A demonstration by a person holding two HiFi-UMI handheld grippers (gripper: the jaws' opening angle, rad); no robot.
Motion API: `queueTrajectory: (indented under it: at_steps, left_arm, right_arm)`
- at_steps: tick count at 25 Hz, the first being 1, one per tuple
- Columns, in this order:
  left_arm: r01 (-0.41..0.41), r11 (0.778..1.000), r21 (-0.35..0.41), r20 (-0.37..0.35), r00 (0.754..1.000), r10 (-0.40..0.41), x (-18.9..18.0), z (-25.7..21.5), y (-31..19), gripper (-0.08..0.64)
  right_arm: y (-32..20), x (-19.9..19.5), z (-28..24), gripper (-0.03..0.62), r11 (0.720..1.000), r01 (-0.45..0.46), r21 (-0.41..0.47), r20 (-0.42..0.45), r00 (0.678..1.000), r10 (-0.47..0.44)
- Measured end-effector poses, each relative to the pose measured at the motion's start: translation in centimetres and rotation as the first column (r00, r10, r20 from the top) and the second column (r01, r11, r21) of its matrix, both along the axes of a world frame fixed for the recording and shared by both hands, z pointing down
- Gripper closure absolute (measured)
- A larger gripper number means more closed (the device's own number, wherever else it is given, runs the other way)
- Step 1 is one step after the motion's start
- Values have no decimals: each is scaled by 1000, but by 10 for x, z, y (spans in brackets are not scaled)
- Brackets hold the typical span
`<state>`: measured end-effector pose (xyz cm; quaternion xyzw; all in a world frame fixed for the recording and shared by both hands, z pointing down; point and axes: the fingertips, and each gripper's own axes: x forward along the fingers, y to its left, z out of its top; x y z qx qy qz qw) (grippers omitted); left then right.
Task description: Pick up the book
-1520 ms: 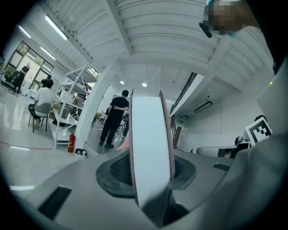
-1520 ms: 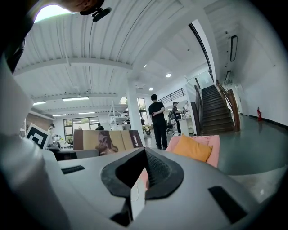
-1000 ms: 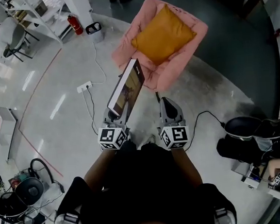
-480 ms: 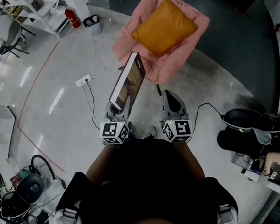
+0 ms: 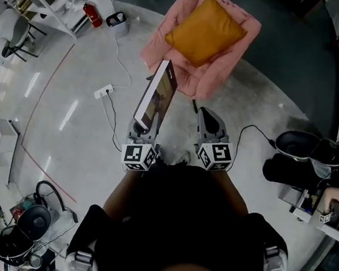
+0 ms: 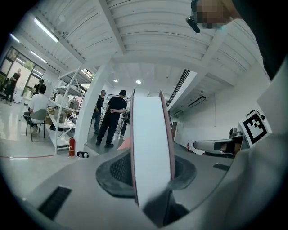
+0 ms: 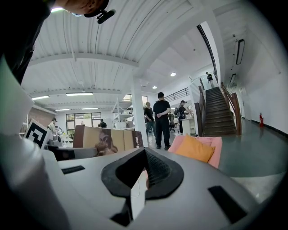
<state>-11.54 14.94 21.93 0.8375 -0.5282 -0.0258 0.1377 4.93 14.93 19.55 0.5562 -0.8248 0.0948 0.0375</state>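
Book (image 5: 156,96) is up off the floor (image 5: 68,129), stood on edge w/ its long side running away from the person, top end close to the pink armchair (image 5: 157,47). Left gripper (image 5: 139,128) has its near lower end. In left gripper view the white page edge (image 6: 150,143) stands upright btwn the jaws, both pads pressed on the covers, jaws approx. half apart. Right gripper (image 5: 208,114) sits beside it at abt the same height, clear of the book. In right gripper view its jaw tips meet w/ nothing btwn them. That view also shows the book's brown cover w/ a figure pic and a dark band of white lettering, poss. "callat", too small to be sure. Left cube (image 5: 139,157) and right cube (image 5: 215,155) carry black-and-white square markers, no words. Orange cushion (image 5: 204,31) lies in the armchair.
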Motion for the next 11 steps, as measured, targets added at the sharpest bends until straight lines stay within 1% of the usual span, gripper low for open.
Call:
queueTrajectory:
  at_steps: [11]
  left_arm:
    - [4, 1000, -15, 11, 1000, -4, -3, 10, 9, 410]
  right_arm:
    - [6, -4, 9, 591, 1000, 13, -6, -7, 1000, -13]
